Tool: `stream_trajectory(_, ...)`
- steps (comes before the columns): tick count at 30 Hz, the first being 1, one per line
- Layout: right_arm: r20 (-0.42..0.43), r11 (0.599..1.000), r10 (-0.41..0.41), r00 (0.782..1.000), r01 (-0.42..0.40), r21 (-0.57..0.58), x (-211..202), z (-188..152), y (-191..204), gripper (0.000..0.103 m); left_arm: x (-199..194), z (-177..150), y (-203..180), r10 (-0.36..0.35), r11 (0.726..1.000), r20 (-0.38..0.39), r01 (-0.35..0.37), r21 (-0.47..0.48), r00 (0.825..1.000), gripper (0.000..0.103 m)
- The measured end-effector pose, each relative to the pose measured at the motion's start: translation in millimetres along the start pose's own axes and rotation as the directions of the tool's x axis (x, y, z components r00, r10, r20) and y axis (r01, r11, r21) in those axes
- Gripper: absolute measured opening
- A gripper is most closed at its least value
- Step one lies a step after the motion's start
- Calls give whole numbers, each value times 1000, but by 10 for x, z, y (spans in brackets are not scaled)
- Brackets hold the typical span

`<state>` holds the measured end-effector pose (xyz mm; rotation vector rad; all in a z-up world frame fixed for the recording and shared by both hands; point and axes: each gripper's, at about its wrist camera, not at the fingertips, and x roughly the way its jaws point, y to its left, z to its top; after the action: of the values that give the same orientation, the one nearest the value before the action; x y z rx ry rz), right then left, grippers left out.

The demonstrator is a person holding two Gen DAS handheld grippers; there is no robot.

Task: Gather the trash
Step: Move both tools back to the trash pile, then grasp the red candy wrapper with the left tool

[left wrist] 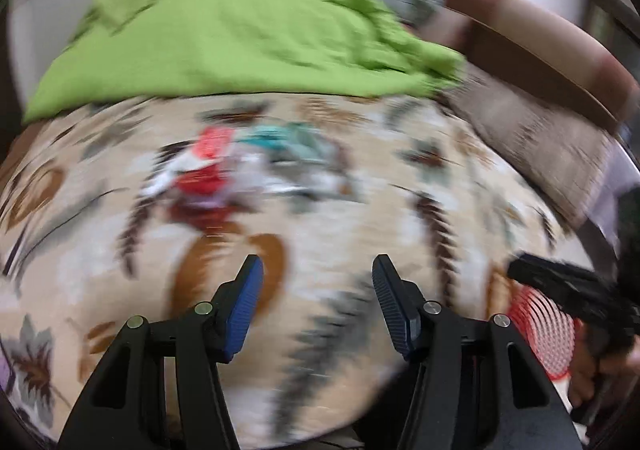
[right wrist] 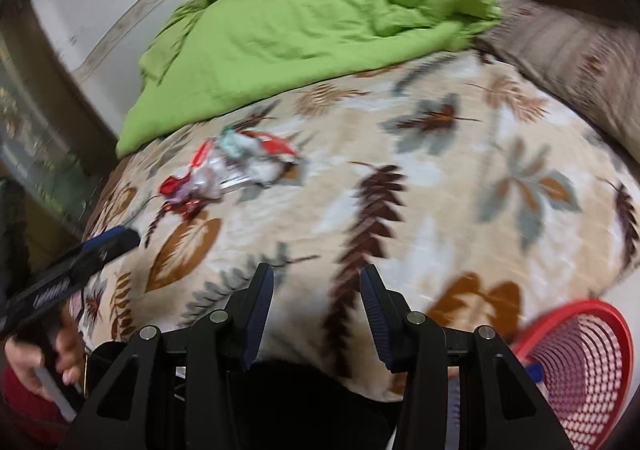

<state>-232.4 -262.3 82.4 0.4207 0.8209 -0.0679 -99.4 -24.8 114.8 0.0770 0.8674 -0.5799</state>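
Right wrist view: I see crinkled wrappers (right wrist: 236, 169) on a leaf-print blanket (right wrist: 440, 189).
Position: ahead-left of my right claw (right wrist: 316, 314).
Claws: both released, left claw (left wrist: 318, 306) too.

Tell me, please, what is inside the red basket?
The red basket shows mostly bare mesh; something small and blue sits near its rim, too blurred to name. Its bottom is out of view.

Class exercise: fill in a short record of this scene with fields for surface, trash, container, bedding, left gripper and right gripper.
surface: leaf-patterned blanket on a bed
trash: crumpled red, white and teal wrappers in a loose pile on the blanket
container: red mesh basket at the bed's near edge, on the right
bedding: green cover bunched behind the trash
left gripper: open, holding nothing
right gripper: open, holding nothing
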Motion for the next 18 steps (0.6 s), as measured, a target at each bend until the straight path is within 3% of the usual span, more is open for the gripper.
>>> stream_trajectory(6, -25, 997, 19, 1000, -20, -71, 234, 143, 301, 50, 342, 251, 699, 100, 984, -12, -100, -147, 995, 56)
stream_trajectory(15, -68, 990, 56, 996, -64, -123, 520, 254, 592, 51, 1046, 523, 843, 160, 970, -81, -172, -173, 984, 56)
stream_trajectory(18, -75, 988, 66, 995, -75, -131, 581, 295, 643, 51, 1197, 544, 941, 145, 966, -103, -163, -200, 984, 44)
